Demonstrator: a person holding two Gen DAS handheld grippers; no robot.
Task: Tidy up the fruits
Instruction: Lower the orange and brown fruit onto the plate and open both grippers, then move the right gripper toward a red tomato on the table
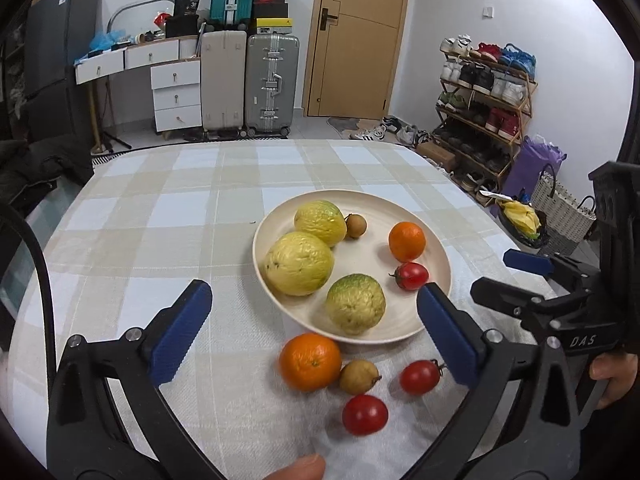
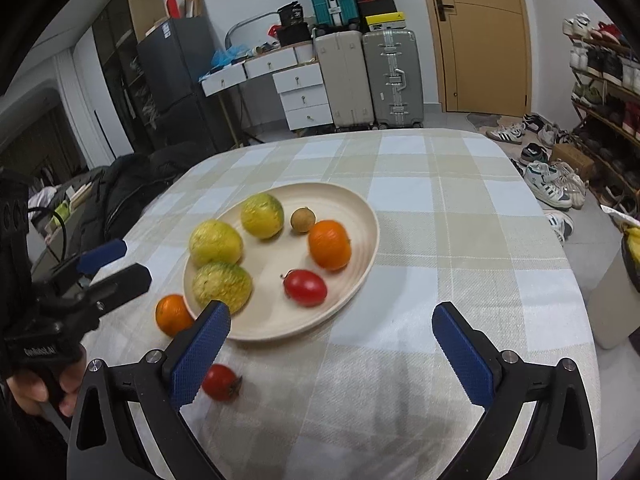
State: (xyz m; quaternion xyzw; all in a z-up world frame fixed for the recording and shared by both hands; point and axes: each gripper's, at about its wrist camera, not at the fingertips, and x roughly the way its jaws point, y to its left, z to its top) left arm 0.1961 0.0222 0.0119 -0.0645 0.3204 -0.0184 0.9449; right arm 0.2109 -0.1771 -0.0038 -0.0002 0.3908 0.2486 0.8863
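Note:
A cream plate (image 1: pixel 436 248) (image 2: pixel 360 256) on the checked tablecloth holds three yellow-green guavas (image 1: pixel 299 263), an orange (image 1: pixel 407 241), a red tomato (image 1: pixel 411 275) and a small brown longan (image 1: pixel 355 225). In front of it on the cloth lie an orange (image 1: pixel 310 361) (image 2: pixel 173 315), a brown longan (image 1: pixel 359 376) and two red tomatoes (image 1: pixel 420 377) (image 1: pixel 365 414); one tomato (image 2: pixel 221 382) shows in the right wrist view. My left gripper (image 1: pixel 314 322) is open above the loose fruit. My right gripper (image 2: pixel 331 338) is open and empty beside the plate's near rim.
The round table's edge curves away at left and right. Beyond it stand suitcases (image 1: pixel 272 84), a white drawer unit (image 1: pixel 176 94), a door (image 1: pixel 356 36), a shoe rack (image 1: pixel 486 92) and a basket (image 1: pixel 560 208). A dark coat (image 2: pixel 132 192) lies left of the table.

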